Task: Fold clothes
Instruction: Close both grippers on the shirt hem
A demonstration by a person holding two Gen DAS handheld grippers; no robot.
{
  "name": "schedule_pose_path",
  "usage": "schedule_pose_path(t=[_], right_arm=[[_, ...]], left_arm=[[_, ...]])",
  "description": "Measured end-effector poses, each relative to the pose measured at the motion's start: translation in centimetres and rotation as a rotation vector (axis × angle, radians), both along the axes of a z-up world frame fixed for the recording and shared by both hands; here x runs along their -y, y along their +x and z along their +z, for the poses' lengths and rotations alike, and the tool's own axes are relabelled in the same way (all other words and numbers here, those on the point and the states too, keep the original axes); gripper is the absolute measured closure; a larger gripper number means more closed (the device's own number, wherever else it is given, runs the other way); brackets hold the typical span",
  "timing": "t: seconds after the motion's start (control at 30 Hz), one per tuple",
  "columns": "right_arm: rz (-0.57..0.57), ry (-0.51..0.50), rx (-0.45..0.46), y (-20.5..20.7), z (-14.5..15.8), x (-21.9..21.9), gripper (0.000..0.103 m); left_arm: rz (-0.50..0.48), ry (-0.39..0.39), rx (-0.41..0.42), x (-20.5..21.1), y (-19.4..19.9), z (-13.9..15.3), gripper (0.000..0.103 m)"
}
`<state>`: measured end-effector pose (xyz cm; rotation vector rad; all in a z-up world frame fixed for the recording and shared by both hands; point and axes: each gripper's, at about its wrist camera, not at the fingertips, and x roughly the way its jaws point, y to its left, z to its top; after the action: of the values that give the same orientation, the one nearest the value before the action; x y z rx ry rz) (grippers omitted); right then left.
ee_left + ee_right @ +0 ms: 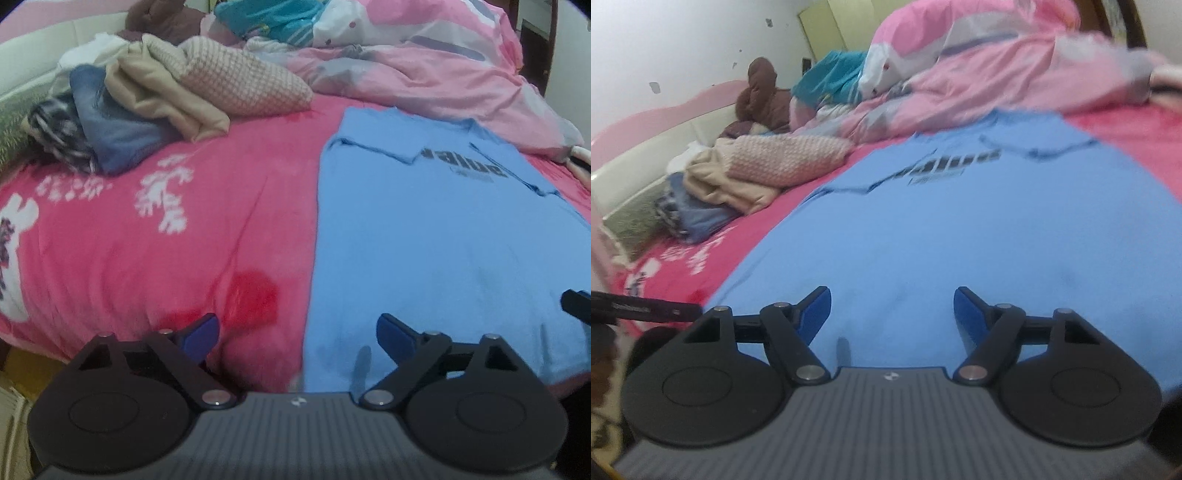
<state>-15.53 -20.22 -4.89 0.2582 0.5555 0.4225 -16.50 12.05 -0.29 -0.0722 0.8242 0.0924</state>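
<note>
Both tools empty, left tool [297, 334] and right tool [891, 313] spread wide above near hem of blue T-shirt [436, 236] lying flat on bed [147, 251], sleeves folded in; risk: pinching only the top layer drags the fold askew.

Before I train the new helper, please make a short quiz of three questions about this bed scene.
1. True or false: the blue T-shirt lies spread flat on the pink bed cover, with both sleeves folded inward.
2. Which tongs grip cloth? A) the left tongs B) the right tongs C) neither
3. Fill in: the pile of unfolded clothes lies to the ____ of the T-shirt in both views.

Key
1. True; the sleeve edges lie beside the dark print.
2. C; both pairs stand open above the near hem, nothing between them.
3. Left.
</note>
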Motion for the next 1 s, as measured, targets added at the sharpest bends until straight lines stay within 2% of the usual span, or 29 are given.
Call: schedule_pose_path(t=[0.03,0.07,0.1,0.17,0.23,0.3,0.43,0.6,0.77,0.83,1.0], right_arm=[[0.023,0.012,-0.018,-0.3,-0.1,-0.3,0.030],[0.041,0.017,-0.029,-0.7,-0.1,-0.5,0.030],[0.059,0.023,-0.040,-1.0,-0.2,-0.8,0.030],[0.102,0.037,-0.059,-1.5,0.0,-1.4,0.030],[0.135,0.071,-0.083,-1.9,0.2,-1.9,0.030],[0.170,0.125,-0.107,-2.0,0.5,-2.4,0.030],[0.226,0.282,-0.200,-1.7,0.0,-3.4,0.031],[0.255,0.541,-0.400,-0.6,-2.5,-4.5,0.038],[0.246,0.700,-0.556,0.1,-4.8,-6.2,0.044],[0.257,0.758,-0.613,0.3,-5.7,-7.3,0.044],[0.228,0.975,-0.759,0.5,-8.3,-9.5,0.043]], left_arm=[[-0.009,-0.008,0.002,-0.1,-0.5,-0.2,0.016],[-0.019,-0.010,0.006,-0.1,-0.9,-0.3,0.022],[-0.030,-0.011,0.011,-0.2,-1.2,-0.5,0.032],[-0.045,0.000,0.014,-0.1,-1.8,-0.8,0.046],[-0.063,-0.009,0.016,-0.2,-2.4,-1.1,0.049],[-0.087,-0.033,0.023,-0.5,-3.0,-1.2,0.058],[-0.130,-0.057,0.033,-0.7,-3.3,-1.7,0.068],[-0.127,-0.118,0.031,-1.6,-2.7,-2.7,0.094],[-0.097,-0.211,0.059,-3.2,-3.1,-2.4,0.098],[-0.082,-0.277,0.074,-4.1,-3.3,-2.0,0.099],[-0.068,-0.454,0.086,-6.2,-3.4,-1.0,0.099]])
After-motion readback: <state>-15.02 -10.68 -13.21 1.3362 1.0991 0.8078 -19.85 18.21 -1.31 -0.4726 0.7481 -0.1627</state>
